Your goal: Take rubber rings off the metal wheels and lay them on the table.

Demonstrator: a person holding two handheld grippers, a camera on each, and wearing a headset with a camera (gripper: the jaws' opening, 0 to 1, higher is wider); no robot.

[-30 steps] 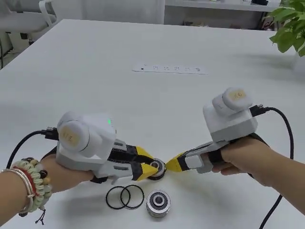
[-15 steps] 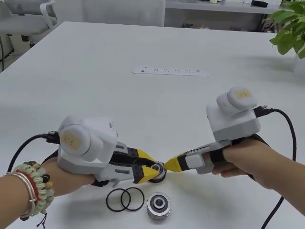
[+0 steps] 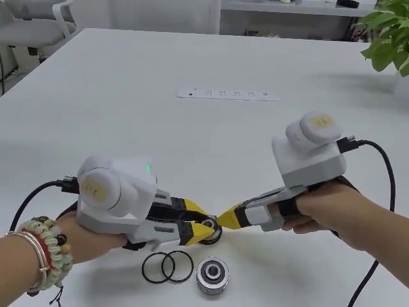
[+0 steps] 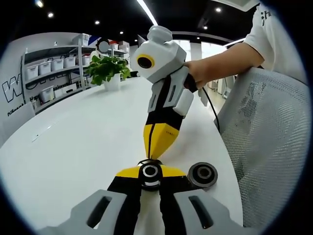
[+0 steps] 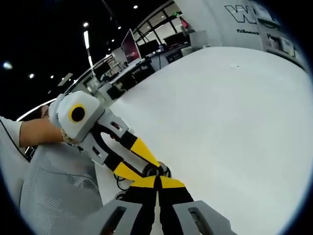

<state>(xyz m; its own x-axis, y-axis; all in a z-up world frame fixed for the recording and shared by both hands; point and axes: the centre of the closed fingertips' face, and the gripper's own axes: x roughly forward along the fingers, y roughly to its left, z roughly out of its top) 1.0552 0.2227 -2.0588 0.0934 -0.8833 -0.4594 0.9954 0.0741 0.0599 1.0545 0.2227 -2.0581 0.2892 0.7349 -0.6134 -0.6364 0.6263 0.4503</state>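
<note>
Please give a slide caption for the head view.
Left gripper grips a metal wheel; the right gripper, closed, touches its rim.

A wide white table (image 3: 128,96) with a socket strip (image 3: 228,94) in its middle stands in an office, a green plant (image 3: 386,35) at its far right, a white chair (image 3: 38,25) far left, shelves (image 4: 54,73) along the wall.

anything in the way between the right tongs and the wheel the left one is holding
Nothing visible. The right tongs, jaws closed, meet the rim of the wheel clamped in the left tongs. The two rubber rings and the other wheel lie on the table nearer the person, off that line.
</note>
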